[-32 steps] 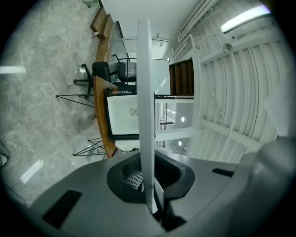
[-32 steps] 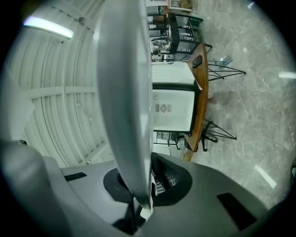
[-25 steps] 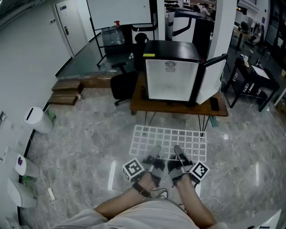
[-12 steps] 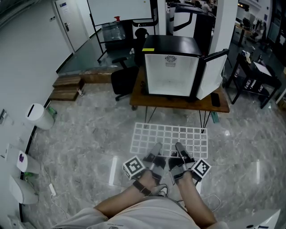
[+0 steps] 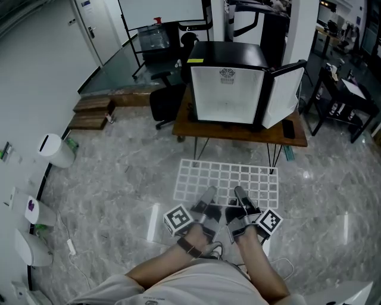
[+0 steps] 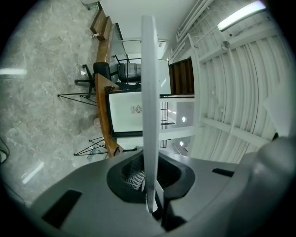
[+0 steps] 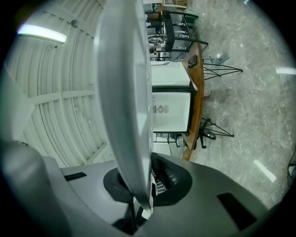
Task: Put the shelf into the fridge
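White wire shelf point(image 5: 229, 181), held flat above the floor, short of the fridge point(image 5: 226, 95).
Left claw point(image 5: 208, 195) and right claw point(image 5: 238, 194) each clamp its near edge, side by side. Black fridge on far wooden bench point(image 5: 238, 132), door point(image 5: 284, 98) open rightward; yellow label point(image 5: 194, 61) and round emblem illegible.

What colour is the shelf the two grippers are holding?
White, a wire grid shelf; shows best in the head view.

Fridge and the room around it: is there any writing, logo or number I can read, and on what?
Nothing here is legible.
Round emblem on the fridge: too small to read.
Yellow sticker on its top edge: blurred.
Blue sign on the door, far left: too small.
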